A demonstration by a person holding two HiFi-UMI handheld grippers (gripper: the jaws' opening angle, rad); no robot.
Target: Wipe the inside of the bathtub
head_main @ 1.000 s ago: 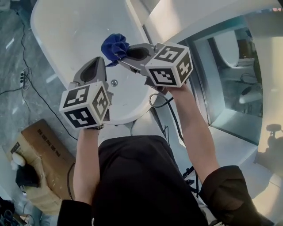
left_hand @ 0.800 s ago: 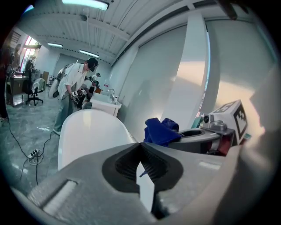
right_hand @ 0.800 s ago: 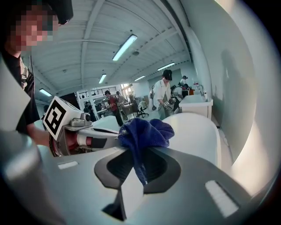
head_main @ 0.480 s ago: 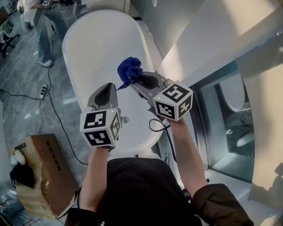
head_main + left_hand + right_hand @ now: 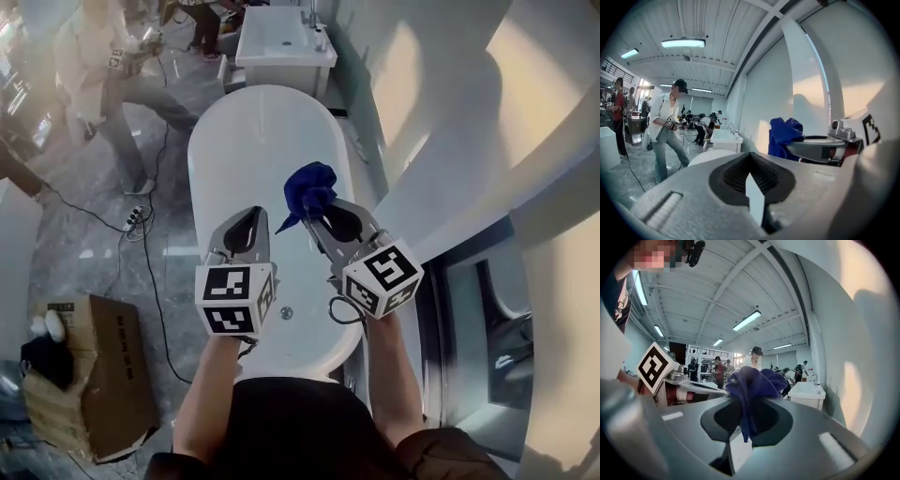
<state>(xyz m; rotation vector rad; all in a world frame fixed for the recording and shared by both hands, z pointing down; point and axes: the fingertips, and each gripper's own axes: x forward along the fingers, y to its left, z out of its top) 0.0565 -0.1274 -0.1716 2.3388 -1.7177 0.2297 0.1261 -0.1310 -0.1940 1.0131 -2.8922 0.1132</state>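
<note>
We've got the right gripper [image 5: 317, 208] clamped on the blue cloth [image 5: 310, 186], left gripper [image 5: 250, 215] shut w/ nothing in it, both up over the near end of the tub [image 5: 225, 141], which runs lengthwise straight away from us, so imo the cloth needs to go down & fwd.

Item count, head view:
1 bathtub [image 5: 225, 141], 1 blue cloth [image 5: 310, 187], 2 grippers (left gripper [image 5: 247, 217], right gripper [image 5: 319, 214]) w/ 1 marker cube ea., 1 washbasin unit [image 5: 281, 45], 1 cardboard box [image 5: 112, 366], 1 power strip [image 5: 134, 220], min. 2 bystanders [image 5: 98, 56]; others too small to count.
</note>
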